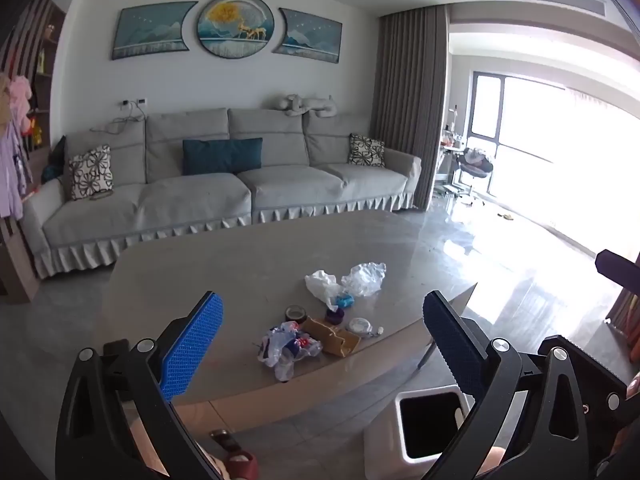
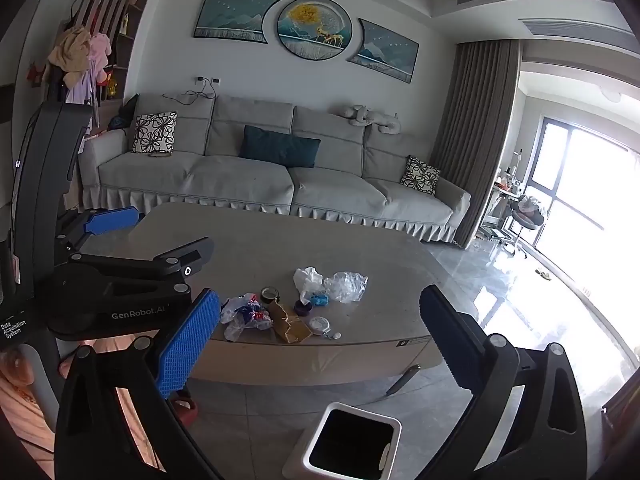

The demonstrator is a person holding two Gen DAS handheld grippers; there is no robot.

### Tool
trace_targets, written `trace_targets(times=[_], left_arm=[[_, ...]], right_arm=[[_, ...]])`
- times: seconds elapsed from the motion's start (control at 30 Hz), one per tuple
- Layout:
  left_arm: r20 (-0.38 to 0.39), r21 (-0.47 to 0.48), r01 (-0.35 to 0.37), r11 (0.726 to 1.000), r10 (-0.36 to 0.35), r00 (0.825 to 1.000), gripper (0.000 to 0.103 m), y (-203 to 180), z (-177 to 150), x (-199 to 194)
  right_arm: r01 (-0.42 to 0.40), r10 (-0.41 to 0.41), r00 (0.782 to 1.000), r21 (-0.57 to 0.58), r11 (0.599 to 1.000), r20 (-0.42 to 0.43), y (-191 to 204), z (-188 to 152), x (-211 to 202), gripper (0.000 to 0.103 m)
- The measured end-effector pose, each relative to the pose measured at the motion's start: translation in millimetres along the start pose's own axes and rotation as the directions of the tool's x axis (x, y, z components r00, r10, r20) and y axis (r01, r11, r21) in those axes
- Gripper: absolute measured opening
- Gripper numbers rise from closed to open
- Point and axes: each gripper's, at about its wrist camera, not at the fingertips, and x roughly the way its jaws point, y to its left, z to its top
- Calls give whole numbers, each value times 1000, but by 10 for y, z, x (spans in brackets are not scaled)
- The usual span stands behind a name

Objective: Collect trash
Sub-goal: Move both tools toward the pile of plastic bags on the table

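Note:
Trash lies in a cluster near the front edge of the grey coffee table (image 1: 240, 256) (image 2: 248, 236): a crumpled printed plastic bag (image 1: 286, 344) (image 2: 244, 314), a brown paper bag (image 1: 336, 336) (image 2: 290, 324), a white plastic bag (image 1: 322, 284) (image 2: 307, 280), a clear plastic wrapper (image 1: 364, 278) (image 2: 346, 286), a tape roll (image 1: 295, 314) (image 2: 269, 294), a blue scrap (image 1: 345, 301) (image 2: 320, 299) and a round white lid (image 1: 359, 325) (image 2: 319, 324). A white bin (image 1: 428, 426) (image 2: 352, 442) with a dark opening stands on the floor before the table. My left gripper (image 1: 322, 344) and right gripper (image 2: 320, 340) hang open short of the table, both empty.
A grey sofa (image 1: 224, 196) (image 2: 280, 184) with cushions stands behind the table. Curtains and a bright window fill the right. The left gripper's body (image 2: 120, 280) crosses the left of the right wrist view. A red slipper (image 1: 240, 464) lies on the tiled floor.

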Motion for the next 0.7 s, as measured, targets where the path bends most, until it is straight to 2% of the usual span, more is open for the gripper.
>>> trace_targets(times=[0.7], left_arm=[[-30, -13, -23, 1000, 23, 999, 100, 55, -7, 147]], right_arm=[[14, -14, 1000, -20, 1000, -18, 37, 38, 133, 99]])
